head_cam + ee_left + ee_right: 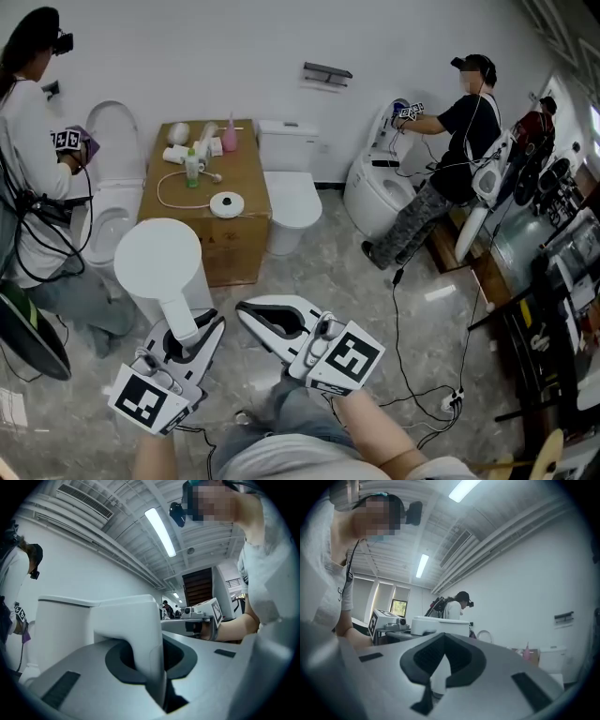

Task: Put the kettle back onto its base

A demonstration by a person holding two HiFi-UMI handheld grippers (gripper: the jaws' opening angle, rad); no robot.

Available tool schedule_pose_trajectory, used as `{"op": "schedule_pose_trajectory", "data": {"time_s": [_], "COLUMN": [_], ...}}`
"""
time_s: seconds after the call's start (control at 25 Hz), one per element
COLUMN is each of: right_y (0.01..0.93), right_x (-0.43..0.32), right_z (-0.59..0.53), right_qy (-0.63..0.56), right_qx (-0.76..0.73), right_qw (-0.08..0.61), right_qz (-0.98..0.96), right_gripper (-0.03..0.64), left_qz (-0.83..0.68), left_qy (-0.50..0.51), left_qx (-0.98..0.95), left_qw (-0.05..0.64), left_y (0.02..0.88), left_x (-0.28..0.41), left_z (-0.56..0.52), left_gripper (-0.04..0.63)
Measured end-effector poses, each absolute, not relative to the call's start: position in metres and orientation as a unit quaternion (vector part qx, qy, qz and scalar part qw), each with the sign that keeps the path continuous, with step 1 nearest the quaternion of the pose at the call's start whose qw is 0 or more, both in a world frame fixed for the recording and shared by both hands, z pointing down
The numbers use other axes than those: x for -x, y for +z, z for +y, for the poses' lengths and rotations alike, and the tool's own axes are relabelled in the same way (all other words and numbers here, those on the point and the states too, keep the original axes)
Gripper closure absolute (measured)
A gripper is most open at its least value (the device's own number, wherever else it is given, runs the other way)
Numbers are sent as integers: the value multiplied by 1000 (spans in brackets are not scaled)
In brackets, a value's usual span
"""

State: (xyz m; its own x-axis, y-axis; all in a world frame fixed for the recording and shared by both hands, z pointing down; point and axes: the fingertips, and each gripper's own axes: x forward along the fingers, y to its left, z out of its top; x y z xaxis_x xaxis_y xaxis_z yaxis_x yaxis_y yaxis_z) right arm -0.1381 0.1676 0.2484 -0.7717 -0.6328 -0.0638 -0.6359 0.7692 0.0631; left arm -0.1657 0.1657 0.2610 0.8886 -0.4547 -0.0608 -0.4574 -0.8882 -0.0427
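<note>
- The kettle (157, 261), lid shut and contents hidden, hangs by its handle, clamped in the left gripper (192, 333) jaws.
- Its base (226, 204) lies well ahead of those jaws, on the cardboard box (246, 246).
- The right gripper (253, 317) jaws are together and empty.
- Risk: gripped by the handle alone, the kettle could swing and seat off-centre.

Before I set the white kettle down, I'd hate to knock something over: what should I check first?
1. Left gripper clamped on the handle of the white round-lidded kettle: ok.
2. Round white base on the brown cardboard box bare on top: ok.
3. White cord lying off the base's top: ok.
4. Green-capped bottle standing apart from the base: ok.
5. Kettle above the base: not ok, it hangs in front of the box.
6. Right gripper empty, jaws together: ok.
</note>
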Motion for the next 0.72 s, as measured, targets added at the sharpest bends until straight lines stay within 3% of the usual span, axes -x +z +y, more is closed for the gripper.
{"op": "schedule_pose_trajectory", "data": {"time_s": [0.72], "right_y": [248], "right_x": [35], "right_z": [62], "right_qy": [41], "right_qx": [278], "right_qw": [25], "right_qz": [959], "right_gripper": [609], "left_qz": [276], "left_qy": [34], "left_qx": [960], "left_qw": [29], "left_y": [257], "left_x": [59], "left_z": [67], "left_gripper": [541]}}
